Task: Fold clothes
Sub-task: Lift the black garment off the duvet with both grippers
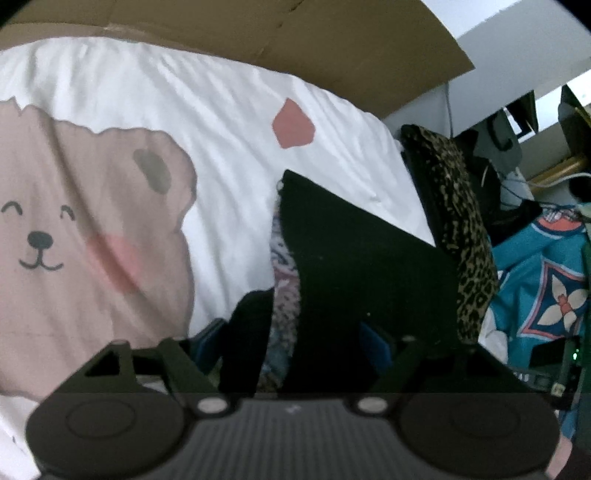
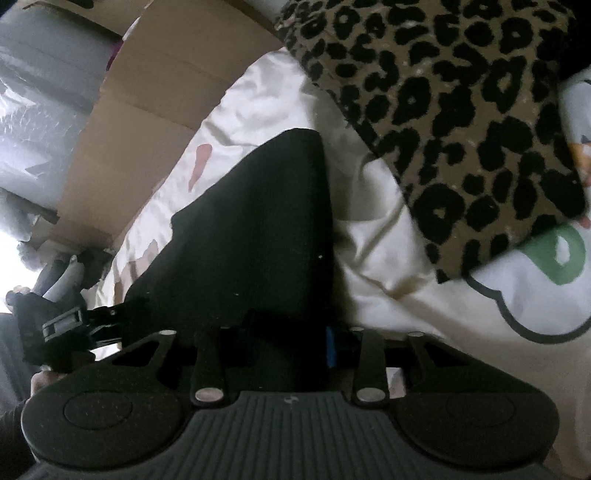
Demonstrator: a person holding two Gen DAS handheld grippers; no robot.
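Note:
A black garment [image 1: 351, 258] with a pale patterned inner layer [image 1: 284, 295] rises from between the fingers of my left gripper [image 1: 291, 347], which is shut on a thick fold of it. In the right wrist view the same black garment [image 2: 251, 221] stretches over the white bed sheet [image 2: 376, 236], and my right gripper [image 2: 291, 347] is shut on its near edge. One blue pad [image 2: 330, 347] shows beside the cloth; the other finger is hidden under it. The left gripper [image 2: 74, 325] also appears at the far left of this view, holding the garment's other end.
The white sheet carries a pink bear print [image 1: 92, 240]. A leopard-print cloth [image 2: 461, 110] lies to the right of the garment, also seen as leopard-print cloth [image 1: 465, 236]. Cardboard [image 1: 295, 33] backs the bed. A blue patterned fabric [image 1: 546, 288] and clutter sit at far right.

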